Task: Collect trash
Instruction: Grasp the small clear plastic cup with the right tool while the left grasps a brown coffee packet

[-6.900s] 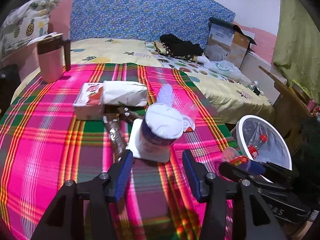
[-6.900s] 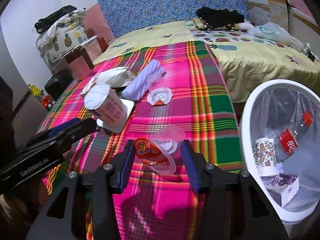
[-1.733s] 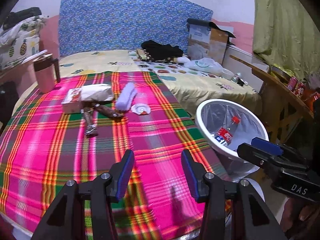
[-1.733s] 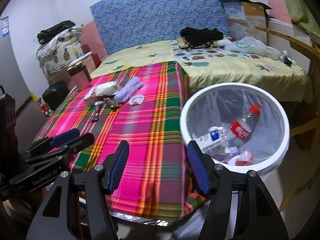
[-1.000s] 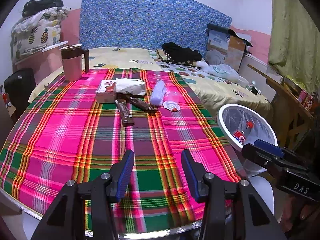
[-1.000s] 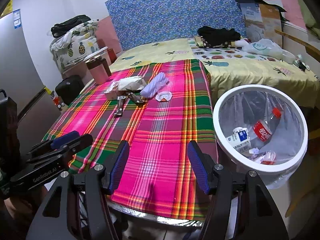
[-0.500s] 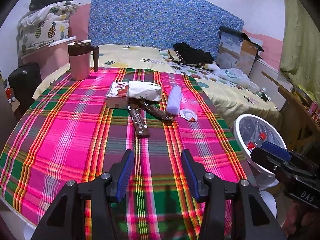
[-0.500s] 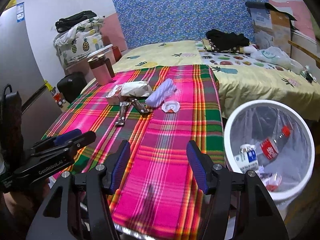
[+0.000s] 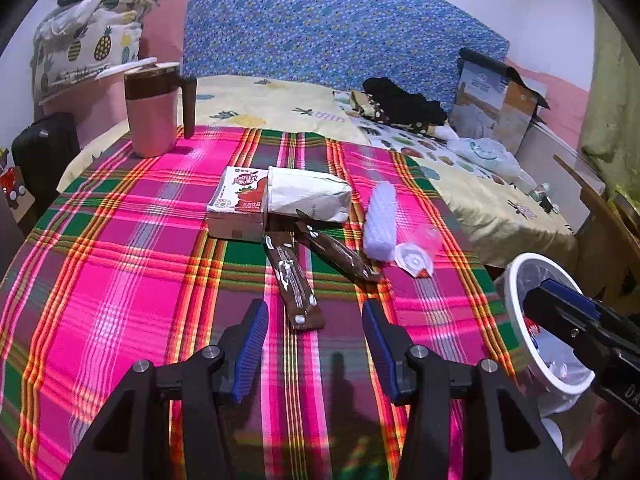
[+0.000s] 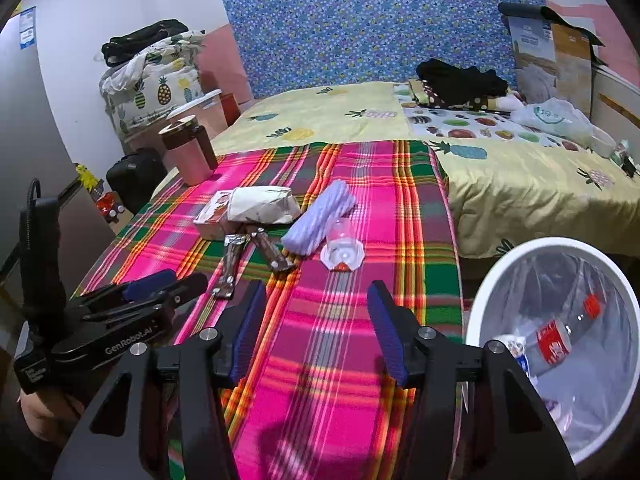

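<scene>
Trash lies on the plaid tablecloth [image 9: 120,280]: a red-and-white drink carton [image 9: 240,202], a white paper bag [image 9: 308,196], two brown snack wrappers [image 9: 292,280] [image 9: 340,256], a lilac roll [image 9: 380,216] and a clear plastic cup [image 9: 416,250] on its side. My left gripper [image 9: 314,340] is open and empty, just short of the near wrapper. My right gripper [image 10: 316,328] is open and empty, short of the cup [image 10: 342,248]. The white trash bin [image 10: 560,340] stands right of the table, holding a bottle [image 10: 560,340] and other trash.
A pink mug with a brown lid [image 9: 154,112] stands at the table's far left. A bed [image 9: 280,104] with a blue headboard, black clothes and a cardboard box [image 9: 496,100] lies behind. A wooden chair [image 9: 608,236] stands at the right.
Both grippers have moved forward over the table toward the trash pile, which now looks larger and closer. Both stay open and empty. The bin has slid toward the right edge.
</scene>
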Demonstrator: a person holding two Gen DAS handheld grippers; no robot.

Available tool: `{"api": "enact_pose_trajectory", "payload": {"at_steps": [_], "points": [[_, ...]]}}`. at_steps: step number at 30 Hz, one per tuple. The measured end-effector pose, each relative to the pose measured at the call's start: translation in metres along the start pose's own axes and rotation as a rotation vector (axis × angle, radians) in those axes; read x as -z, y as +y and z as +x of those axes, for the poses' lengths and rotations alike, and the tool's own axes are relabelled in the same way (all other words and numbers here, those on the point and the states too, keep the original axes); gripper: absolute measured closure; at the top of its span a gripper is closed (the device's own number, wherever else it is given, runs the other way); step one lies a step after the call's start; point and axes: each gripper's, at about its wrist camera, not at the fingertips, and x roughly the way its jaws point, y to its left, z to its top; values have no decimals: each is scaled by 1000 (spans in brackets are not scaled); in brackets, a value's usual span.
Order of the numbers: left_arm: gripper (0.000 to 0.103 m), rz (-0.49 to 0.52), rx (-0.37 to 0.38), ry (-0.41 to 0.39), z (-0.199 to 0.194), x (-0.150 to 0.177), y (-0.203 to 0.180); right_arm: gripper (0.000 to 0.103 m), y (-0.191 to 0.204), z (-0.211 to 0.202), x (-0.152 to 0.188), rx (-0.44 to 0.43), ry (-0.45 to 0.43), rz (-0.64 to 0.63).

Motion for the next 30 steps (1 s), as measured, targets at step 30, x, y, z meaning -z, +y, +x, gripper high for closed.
{"api": "enact_pose_trajectory", "payload": {"at_steps": [30], "points": [[81,-26,-75,84,64,-15,17,73,-16,88,-26,37,130,-9]]}}
